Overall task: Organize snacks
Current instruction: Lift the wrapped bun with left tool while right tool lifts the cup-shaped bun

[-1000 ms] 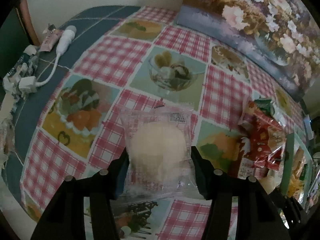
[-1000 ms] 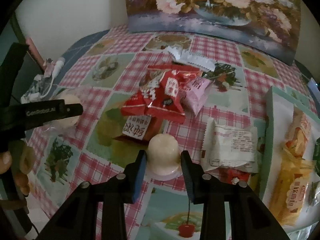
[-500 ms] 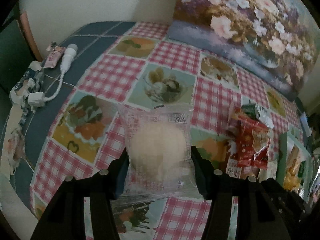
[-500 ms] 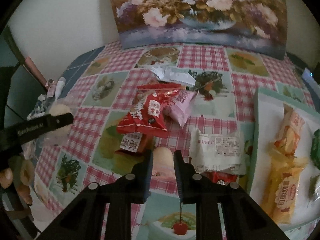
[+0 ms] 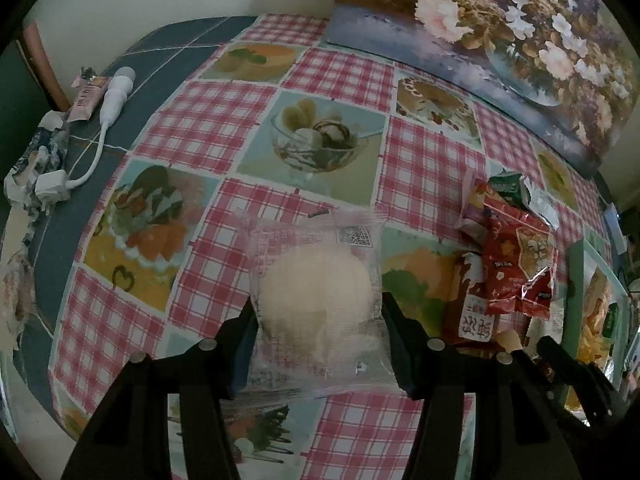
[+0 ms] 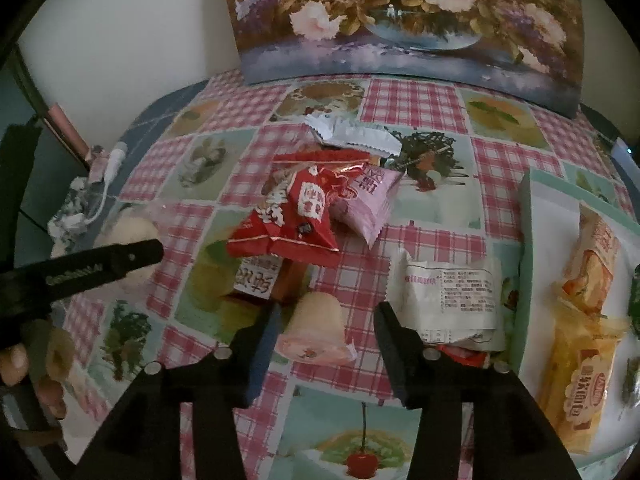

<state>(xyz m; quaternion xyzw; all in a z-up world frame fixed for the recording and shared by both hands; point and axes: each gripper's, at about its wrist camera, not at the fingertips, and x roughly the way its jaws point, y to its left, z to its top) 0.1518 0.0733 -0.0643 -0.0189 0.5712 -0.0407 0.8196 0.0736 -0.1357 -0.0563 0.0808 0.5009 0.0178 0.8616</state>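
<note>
The wrapped round bun [image 5: 316,296] in its clear packet sits squarely between the two fingers of the left tool [image 5: 318,336], which is clamped on the packet's sides and carries it above the checked counter [image 5: 208,120]. In the right wrist view the same bun [image 6: 132,232] shows pale behind the left tool's dark finger [image 6: 100,266], with the person's hand [image 6: 36,360] gripping the handle at the left edge. The small pale jelly cup [image 6: 318,330] lies tipped on its side on the counter between the fingers of the right tool [image 6: 326,336]; those jaws are opening, the left finger just beside the cup and the right finger clearly apart from it, so the cup is not gripped. Just beyond the cup lies a heap of snacks: a red packet [image 6: 296,216] on top of a brown-and-white packet [image 6: 260,280], a pink packet [image 6: 368,204] against it, and a silver wrapper [image 6: 352,138] farther back. A white packet [image 6: 448,296] lies to the right of the cup, beside the pale green tray [image 6: 532,248], which holds an orange packet [image 6: 592,264] and a yellow packet [image 6: 580,384]. A flower painting [image 6: 400,20] stands at the counter's far edge.
</note>
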